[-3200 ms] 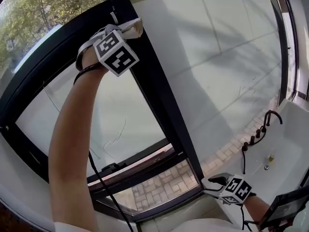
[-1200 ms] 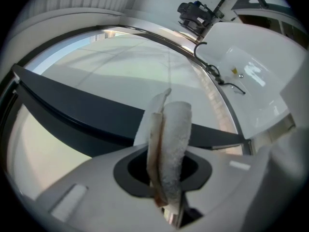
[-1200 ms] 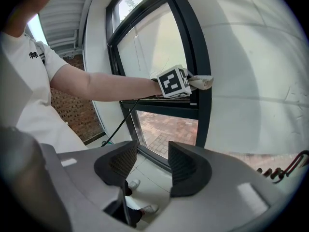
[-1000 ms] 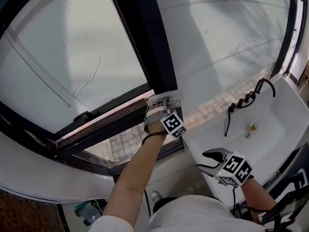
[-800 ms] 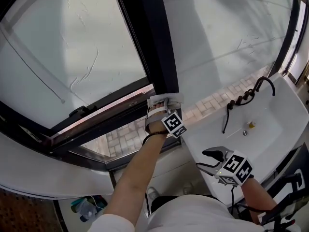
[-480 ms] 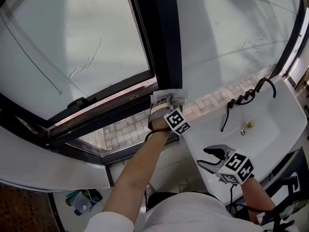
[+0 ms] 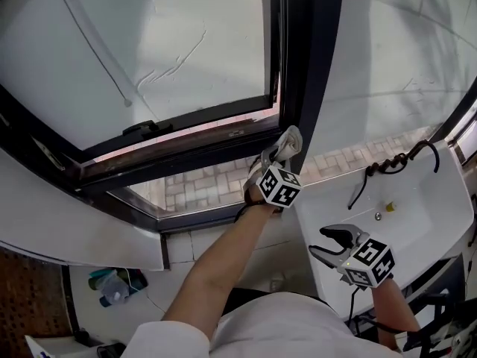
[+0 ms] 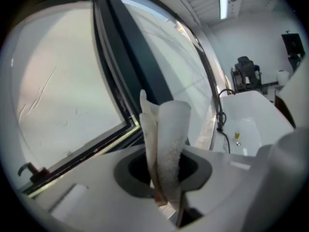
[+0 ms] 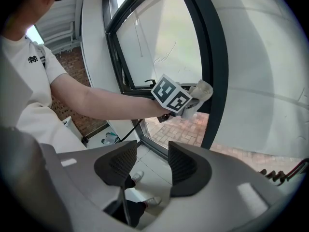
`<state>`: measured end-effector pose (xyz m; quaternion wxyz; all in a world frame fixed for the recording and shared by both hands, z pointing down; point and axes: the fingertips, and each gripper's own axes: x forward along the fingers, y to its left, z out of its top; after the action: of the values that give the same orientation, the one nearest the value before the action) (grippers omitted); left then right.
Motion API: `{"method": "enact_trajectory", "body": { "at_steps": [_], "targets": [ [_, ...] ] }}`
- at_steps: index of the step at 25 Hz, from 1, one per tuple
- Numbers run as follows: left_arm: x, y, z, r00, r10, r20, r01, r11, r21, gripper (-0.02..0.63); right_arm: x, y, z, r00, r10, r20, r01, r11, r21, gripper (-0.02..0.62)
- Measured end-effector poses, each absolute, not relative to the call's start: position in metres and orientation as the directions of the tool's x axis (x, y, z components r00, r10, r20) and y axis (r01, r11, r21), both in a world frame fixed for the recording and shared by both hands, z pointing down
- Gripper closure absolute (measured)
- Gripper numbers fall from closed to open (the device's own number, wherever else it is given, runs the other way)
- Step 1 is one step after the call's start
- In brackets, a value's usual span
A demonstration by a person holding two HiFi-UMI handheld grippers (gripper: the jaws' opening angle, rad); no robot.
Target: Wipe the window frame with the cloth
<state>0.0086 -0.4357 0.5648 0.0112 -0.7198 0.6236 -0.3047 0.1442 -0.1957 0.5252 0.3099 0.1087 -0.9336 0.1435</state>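
My left gripper is shut on a pale cloth, which stands bunched up against the lower part of the black vertical window frame post. In the left gripper view the cloth rises folded from between the jaws of that gripper, with the dark frame just behind it. My right gripper hangs low at the right, open and holding nothing. Seen from the right gripper, the left gripper's marker cube and cloth sit beside the post.
A white sink with a dark tap and hose lies to the right, just beyond my right gripper. The tilted window sash carries a black handle. Bottles stand on the floor at lower left. Brick paving shows outside.
My left gripper has come down the black post from high up to its foot. The cloth, spread flat against the frame half a second ago, now stands bunched. The right gripper has hardly moved.
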Motion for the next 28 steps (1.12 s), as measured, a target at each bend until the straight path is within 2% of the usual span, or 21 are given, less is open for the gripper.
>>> {"method": "enact_trajectory", "body": {
  "at_steps": [8, 20, 28],
  "targets": [
    [-0.100, -0.392, 0.571, -0.044, -0.905, 0.423, -0.917, -0.131, -0.377, 0.515, 0.092, -0.189, 0.519, -0.784, -0.078, 0.616, -0.240, 0.953, -0.185, 0.391],
    [-0.269, -0.289, 0.572, -0.157, -0.895, 0.417, -0.879, -0.066, -0.472, 0.515, -0.022, -0.164, 0.501, -0.801, -0.011, 0.598, -0.134, 0.978, -0.162, 0.391],
    [-0.381, -0.223, 0.579, -0.264, -0.872, 0.412, -0.864, 0.024, -0.504, 0.515, -0.067, -0.150, 0.499, -0.789, -0.001, 0.615, -0.109, 0.984, -0.139, 0.391]
  ]
}}
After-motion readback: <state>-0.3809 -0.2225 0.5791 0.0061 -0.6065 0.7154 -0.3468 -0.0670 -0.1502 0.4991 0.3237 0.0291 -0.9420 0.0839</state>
